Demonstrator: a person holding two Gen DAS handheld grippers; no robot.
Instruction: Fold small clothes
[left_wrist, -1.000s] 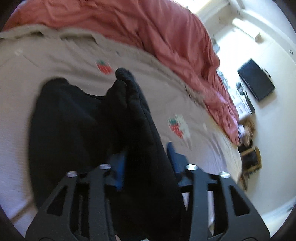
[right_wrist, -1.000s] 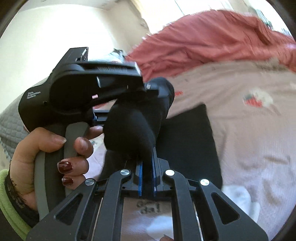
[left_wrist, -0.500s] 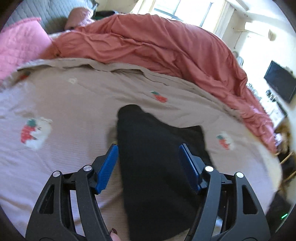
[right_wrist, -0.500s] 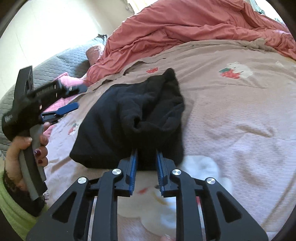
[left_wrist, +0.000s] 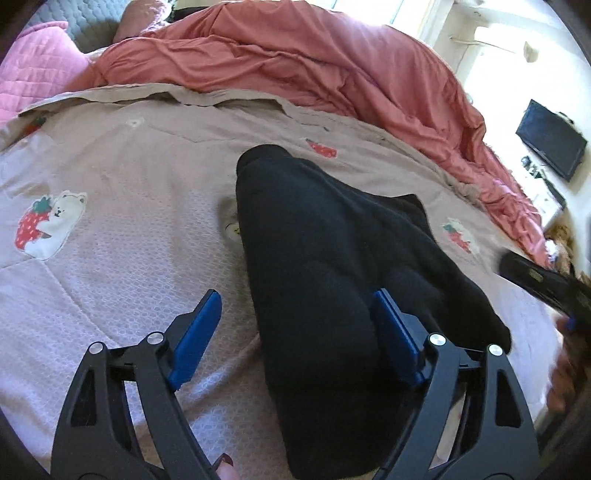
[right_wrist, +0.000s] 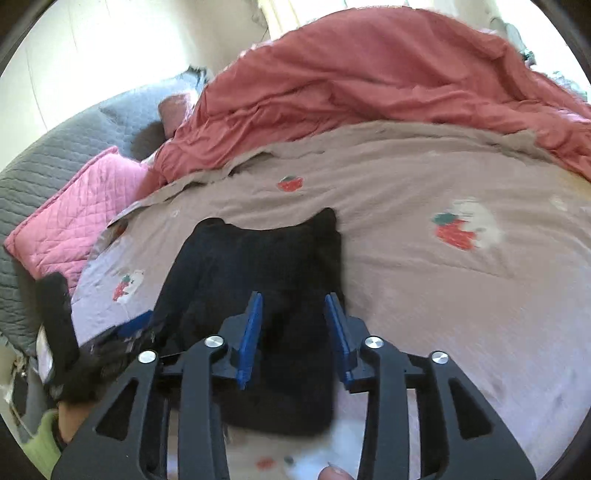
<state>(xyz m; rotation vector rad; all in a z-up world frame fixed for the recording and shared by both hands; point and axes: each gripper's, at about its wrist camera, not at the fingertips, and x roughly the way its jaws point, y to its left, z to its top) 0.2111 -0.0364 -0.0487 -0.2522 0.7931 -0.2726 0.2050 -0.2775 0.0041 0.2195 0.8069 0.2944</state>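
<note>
Black garment (left_wrist: 325, 266) lies lengthwise away from both wide-open, empty grippers: left gripper (left_wrist: 295, 339), right gripper (right_wrist: 293, 332) equally near.

You held your left gripper (left_wrist: 295, 343) low with its 2 blue pads (left_wrist: 195, 332) spread wide apart. Your right gripper (right_wrist: 293, 332) pointed forward, its 2 pads (right_wrist: 252, 332) also parted, gripping nothing.
</note>
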